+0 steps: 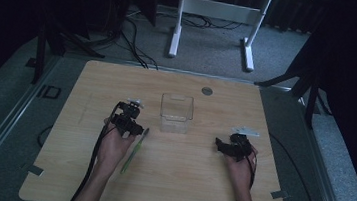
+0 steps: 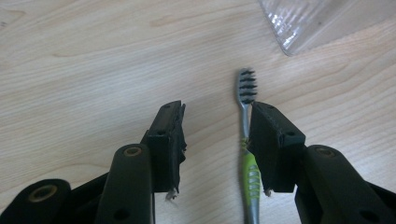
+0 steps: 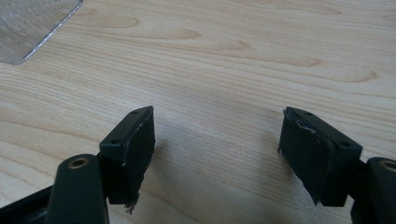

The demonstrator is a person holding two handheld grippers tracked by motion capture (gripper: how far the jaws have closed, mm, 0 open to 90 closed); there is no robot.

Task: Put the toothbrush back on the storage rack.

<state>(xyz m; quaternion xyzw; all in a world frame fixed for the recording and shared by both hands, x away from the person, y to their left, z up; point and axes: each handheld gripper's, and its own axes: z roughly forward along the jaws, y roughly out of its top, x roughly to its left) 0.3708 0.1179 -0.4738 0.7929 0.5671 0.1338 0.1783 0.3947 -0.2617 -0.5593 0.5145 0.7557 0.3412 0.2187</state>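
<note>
A green and grey toothbrush (image 1: 134, 152) lies flat on the wooden table (image 1: 182, 191), bristle head toward the clear plastic box (image 1: 176, 113). My left gripper (image 1: 132, 127) hovers low over the brush's head end with its jaws open. In the left gripper view the toothbrush (image 2: 246, 88) lies between the jaws of the left gripper (image 2: 217, 109), close along the right-hand one, and the pads do not press on it. My right gripper (image 1: 224, 145) rests at the table's right side. It stands open with bare wood between the jaws of the right gripper (image 3: 219, 114).
The clear box (image 2: 308, 23) stands empty in the middle of the table, just right of the left gripper; a corner of the box (image 3: 28, 28) appears at the upper left in the right gripper view. A small metal disc (image 1: 207, 90) sits near the far edge.
</note>
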